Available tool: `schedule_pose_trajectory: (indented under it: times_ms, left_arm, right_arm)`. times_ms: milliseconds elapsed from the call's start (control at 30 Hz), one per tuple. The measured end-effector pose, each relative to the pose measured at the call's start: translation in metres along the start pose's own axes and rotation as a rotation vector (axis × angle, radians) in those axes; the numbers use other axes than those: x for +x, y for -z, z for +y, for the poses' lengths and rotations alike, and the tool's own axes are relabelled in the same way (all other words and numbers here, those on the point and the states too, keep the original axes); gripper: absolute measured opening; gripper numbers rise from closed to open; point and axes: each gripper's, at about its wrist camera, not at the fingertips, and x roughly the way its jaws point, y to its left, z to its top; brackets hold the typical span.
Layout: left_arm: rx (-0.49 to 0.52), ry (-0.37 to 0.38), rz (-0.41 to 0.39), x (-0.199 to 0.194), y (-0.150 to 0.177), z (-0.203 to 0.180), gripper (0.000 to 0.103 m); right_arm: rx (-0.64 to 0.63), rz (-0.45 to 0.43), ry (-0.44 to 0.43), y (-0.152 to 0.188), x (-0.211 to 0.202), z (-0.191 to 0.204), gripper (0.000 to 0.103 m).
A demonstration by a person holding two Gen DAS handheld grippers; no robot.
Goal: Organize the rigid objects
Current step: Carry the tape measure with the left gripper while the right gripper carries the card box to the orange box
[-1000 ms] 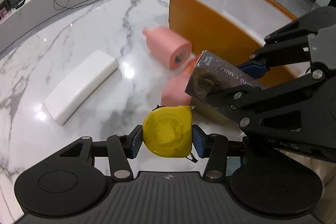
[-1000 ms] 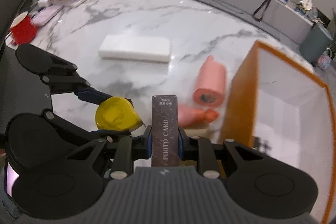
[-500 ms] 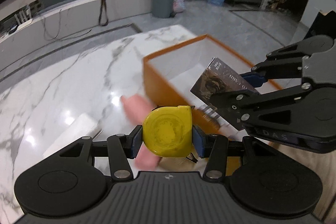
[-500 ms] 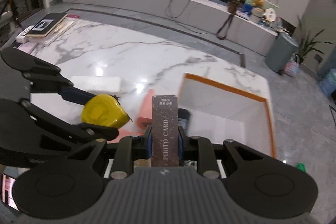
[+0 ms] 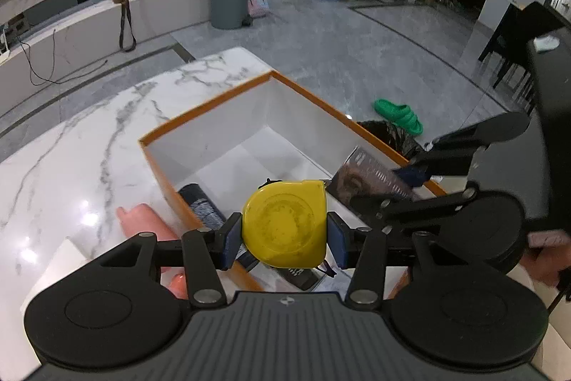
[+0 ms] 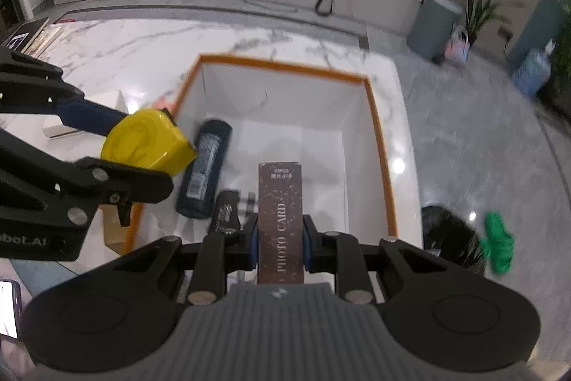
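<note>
My left gripper (image 5: 283, 234) is shut on a yellow tape measure (image 5: 285, 224) and holds it above the near-left part of the orange box (image 5: 210, 102). My right gripper (image 6: 280, 238) is shut on a dark photo card box (image 6: 281, 216), held above the box's white inside. The tape measure also shows in the right wrist view (image 6: 146, 141), at the orange box's (image 6: 285, 66) left wall. A dark blue cylinder (image 6: 205, 172) lies in the box beside a small black item (image 6: 223, 209).
Pink rolls (image 5: 146, 224) and a white block (image 5: 57, 259) lie on the marble table (image 5: 71, 145) left of the box. The table edge runs just beyond the box. A black bin (image 6: 449, 238) and a green slipper (image 6: 498, 238) are on the floor.
Both grippers have risen from table level and moved over the orange box, each still holding its object. The box's inside and its contents have come into view.
</note>
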Motion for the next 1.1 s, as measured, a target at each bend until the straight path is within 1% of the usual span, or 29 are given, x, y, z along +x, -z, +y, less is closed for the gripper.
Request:
schedule_pose_trajectory:
  times_ms: [167, 300, 400, 500, 667, 767, 800, 833, 867, 1000, 1100]
  left_arm:
    - [0.038, -0.006, 0.032, 0.028, -0.007, -0.006, 0.056]
    - [0.026, -0.001, 0.072, 0.050, -0.008, 0.002, 0.056]
    - [0.016, -0.017, 0.103, 0.066, -0.008, 0.009, 0.056]
    - [0.004, -0.033, 0.121, 0.079, -0.010, 0.017, 0.056]
    - [0.022, -0.044, 0.139, 0.090, -0.012, 0.021, 0.056]
    - [0.027, -0.041, 0.151, 0.093, -0.013, 0.019, 0.056]
    - [0.031, -0.041, 0.154, 0.095, -0.013, 0.017, 0.056]
    - [0.037, -0.040, 0.157, 0.096, -0.013, 0.015, 0.056]
    - [0.044, -0.038, 0.162, 0.096, -0.013, 0.013, 0.056]
    - [0.061, -0.044, 0.189, 0.099, -0.014, 0.007, 0.056]
    - [0.061, -0.029, 0.203, 0.099, -0.013, 0.007, 0.056]
  right_arm:
    - [0.062, 0.053, -0.023, 0.001, 0.039, -0.013, 0.022]
    - [0.096, 0.113, -0.045, -0.001, 0.073, -0.024, 0.022]
    - [0.131, 0.151, -0.078, -0.003, 0.096, -0.031, 0.022]
    - [0.168, 0.180, -0.098, -0.004, 0.111, -0.038, 0.022]
    - [0.233, 0.230, -0.210, -0.004, 0.127, -0.047, 0.022]
    - [0.236, 0.262, -0.229, -0.002, 0.132, -0.050, 0.022]
    - [0.220, 0.263, -0.227, -0.002, 0.131, -0.050, 0.024]
    - [0.202, 0.262, -0.214, -0.002, 0.130, -0.050, 0.029]
    - [0.185, 0.261, -0.197, -0.002, 0.129, -0.049, 0.032]
    - [0.115, 0.269, -0.162, -0.001, 0.125, -0.043, 0.033]
    - [0.063, 0.266, -0.135, -0.003, 0.123, -0.039, 0.036]
